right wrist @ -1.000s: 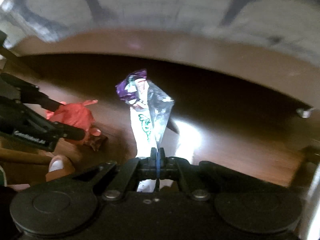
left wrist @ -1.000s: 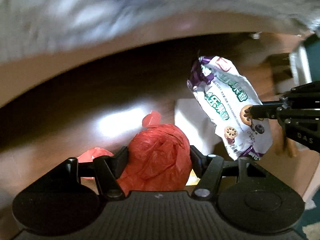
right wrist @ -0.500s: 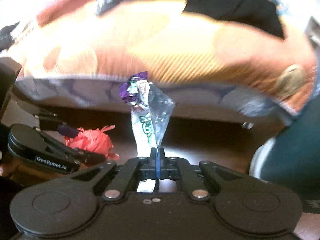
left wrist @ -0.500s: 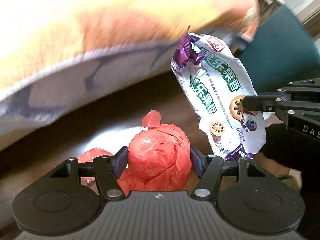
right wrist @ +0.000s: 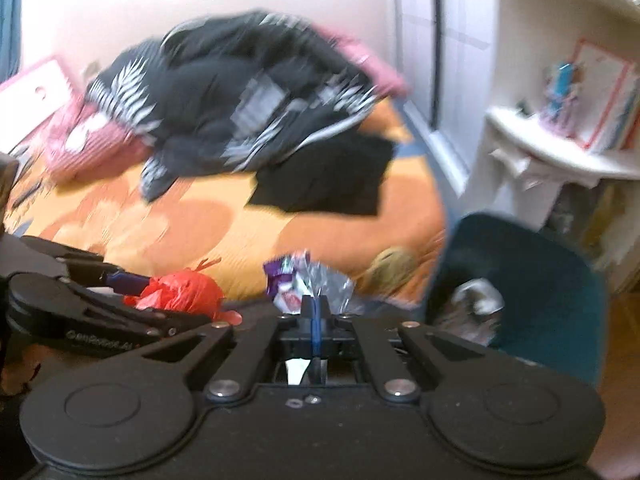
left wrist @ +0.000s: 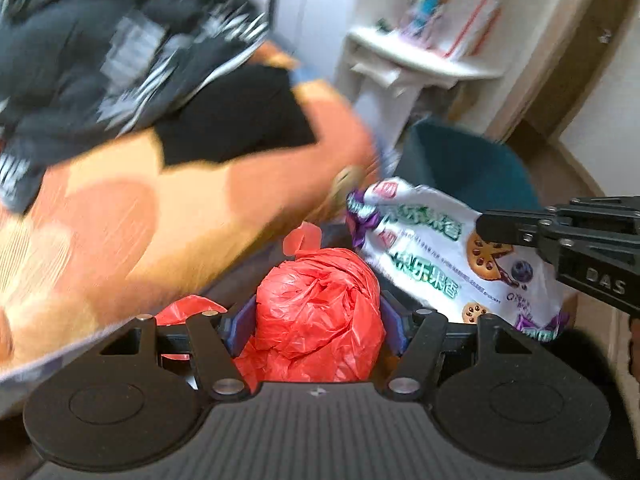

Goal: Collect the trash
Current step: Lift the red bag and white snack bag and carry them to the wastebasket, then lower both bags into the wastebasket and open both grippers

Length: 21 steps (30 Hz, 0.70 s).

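Red bag (left wrist: 318, 312): crumpled thin plastic, balled up, a knotted tail sticking out at its top. It sits clamped between the left gripper's (left wrist: 318, 322) blue pads, jaws about half open around it. Wrapper (left wrist: 452, 256): white snack packet, purple ends, green lettering, biscuit pictures, creased; seen edge-on from the right wrist, with a silvery inside. The right gripper (right wrist: 316, 312) pinches it, jaws fully closed on the thin film.

Landmark: teal bin (right wrist: 532, 296), holding crumpled scraps. Both pieces hang in the air left of the bin and in front of the orange bed (right wrist: 224, 224).

Change: a second ago both views showed dark wood floor and the bed's underside; now they look over the bedtop, dark clothes (right wrist: 248, 100) and a white shelf (right wrist: 560, 148). Grips unchanged.
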Available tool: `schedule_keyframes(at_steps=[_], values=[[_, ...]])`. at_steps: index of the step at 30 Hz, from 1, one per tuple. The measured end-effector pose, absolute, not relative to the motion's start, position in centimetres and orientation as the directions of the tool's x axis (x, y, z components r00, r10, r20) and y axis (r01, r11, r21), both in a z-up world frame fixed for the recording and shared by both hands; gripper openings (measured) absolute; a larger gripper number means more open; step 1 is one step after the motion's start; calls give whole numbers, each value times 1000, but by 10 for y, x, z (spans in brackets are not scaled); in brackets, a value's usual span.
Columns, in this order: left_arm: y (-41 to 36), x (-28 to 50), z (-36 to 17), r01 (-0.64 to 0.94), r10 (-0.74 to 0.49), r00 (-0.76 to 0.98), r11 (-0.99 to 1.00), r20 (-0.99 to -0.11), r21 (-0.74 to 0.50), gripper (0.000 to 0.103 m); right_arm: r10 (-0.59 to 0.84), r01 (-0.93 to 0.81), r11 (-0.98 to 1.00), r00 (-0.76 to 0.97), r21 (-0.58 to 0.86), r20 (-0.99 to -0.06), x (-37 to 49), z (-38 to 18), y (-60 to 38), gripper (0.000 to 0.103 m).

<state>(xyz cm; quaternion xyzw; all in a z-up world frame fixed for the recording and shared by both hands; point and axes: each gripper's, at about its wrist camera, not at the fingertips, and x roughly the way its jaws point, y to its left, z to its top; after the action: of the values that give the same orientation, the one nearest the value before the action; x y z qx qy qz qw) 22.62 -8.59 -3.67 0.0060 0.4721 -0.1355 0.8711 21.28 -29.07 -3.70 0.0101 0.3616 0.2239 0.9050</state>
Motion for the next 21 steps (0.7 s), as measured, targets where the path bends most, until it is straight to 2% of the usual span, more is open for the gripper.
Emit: schedule_keyframes(at_steps=[11, 21], values=[[-206, 270, -10, 347, -306, 526, 929, -794, -129, 63, 287, -247, 957, 764, 149, -578, 241, -12, -400, 1], [-289, 316, -22, 386, -332, 502, 912, -799, -137, 63, 203, -137, 979, 753, 153, -626, 271, -55, -460, 1]])
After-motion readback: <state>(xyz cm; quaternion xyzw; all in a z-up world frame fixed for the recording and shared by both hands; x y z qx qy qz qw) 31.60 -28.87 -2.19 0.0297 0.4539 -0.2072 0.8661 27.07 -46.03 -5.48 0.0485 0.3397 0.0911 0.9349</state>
